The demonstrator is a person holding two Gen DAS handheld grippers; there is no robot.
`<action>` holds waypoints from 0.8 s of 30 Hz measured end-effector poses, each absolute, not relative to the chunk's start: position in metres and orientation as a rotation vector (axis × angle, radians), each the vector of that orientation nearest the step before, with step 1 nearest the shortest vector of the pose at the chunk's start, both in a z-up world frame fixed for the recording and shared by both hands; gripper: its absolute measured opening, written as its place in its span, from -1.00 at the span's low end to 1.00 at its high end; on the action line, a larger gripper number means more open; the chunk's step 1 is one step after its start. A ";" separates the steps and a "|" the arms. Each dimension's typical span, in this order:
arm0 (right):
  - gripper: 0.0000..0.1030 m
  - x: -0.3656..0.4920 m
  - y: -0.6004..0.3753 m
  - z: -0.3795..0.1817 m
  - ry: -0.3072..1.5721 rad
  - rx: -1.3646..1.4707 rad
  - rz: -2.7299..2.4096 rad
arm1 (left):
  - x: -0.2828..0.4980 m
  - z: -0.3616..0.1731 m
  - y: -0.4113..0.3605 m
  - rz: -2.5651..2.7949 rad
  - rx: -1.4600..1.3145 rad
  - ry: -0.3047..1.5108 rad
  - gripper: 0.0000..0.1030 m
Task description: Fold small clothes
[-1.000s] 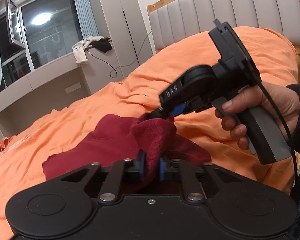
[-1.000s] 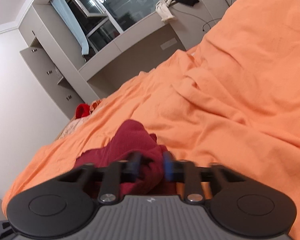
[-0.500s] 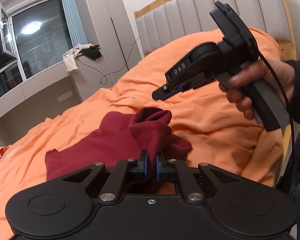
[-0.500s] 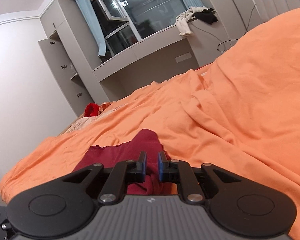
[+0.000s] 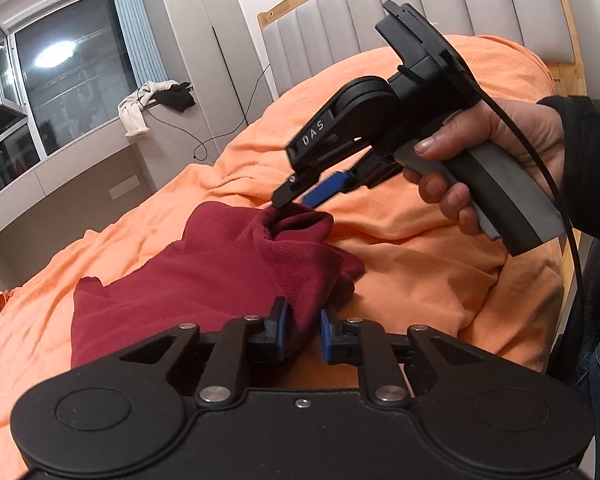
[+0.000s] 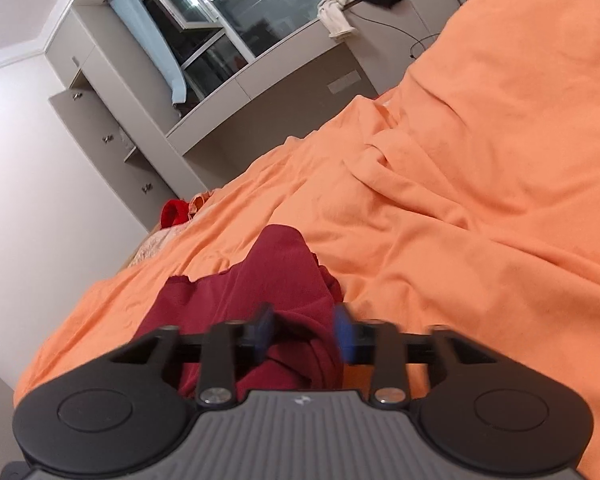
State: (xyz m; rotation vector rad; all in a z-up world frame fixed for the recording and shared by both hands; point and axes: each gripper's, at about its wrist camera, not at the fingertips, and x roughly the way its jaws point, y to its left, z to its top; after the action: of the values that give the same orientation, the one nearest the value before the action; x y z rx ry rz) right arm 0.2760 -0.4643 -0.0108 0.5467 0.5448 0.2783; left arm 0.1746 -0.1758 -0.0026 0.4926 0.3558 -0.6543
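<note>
The dark red ribbed knit garment (image 5: pixel 204 280) lay rumpled on the orange bedsheet (image 5: pixel 420 272). The left gripper (image 5: pixel 303 334) had just been opening, its blue pads parted around a cloth fold. The right gripper (image 6: pixel 302 334) likewise had been opening, with garment between its jaws.
</note>
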 end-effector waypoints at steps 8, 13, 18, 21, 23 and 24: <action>-0.63 0.273 -0.454 -0.010 0.573 0.436 0.254 | 0.176 0.000 -0.174 -0.700 0.415 0.384 -0.18; -0.15 0.270 -0.464 -0.008 0.545 0.477 0.215 | 0.181 0.015 -0.162 -0.749 0.263 0.427 0.37; 0.38 0.266 -0.466 -0.003 0.502 0.486 0.204 | 0.190 0.031 -0.148 -0.725 0.136 0.445 0.66; 0.68 0.265 -0.462 -0.003 0.491 0.482 0.217 | 0.197 0.040 -0.141 -0.672 0.099 0.443 0.91; 0.82 0.265 -0.461 -0.002 0.482 0.485 0.231 | 0.201 0.045 -0.132 -0.615 0.071 0.430 0.98; 0.86 0.265 -0.460 -0.001 0.479 0.483 0.237 | 0.204 0.047 -0.127 -0.597 0.054 0.428 0.99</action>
State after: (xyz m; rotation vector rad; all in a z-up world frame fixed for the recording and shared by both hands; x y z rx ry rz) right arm 0.2650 -0.4602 -0.0013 0.4832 0.4794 0.2372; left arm 0.2041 -0.1275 0.0473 0.0536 0.4280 -0.5967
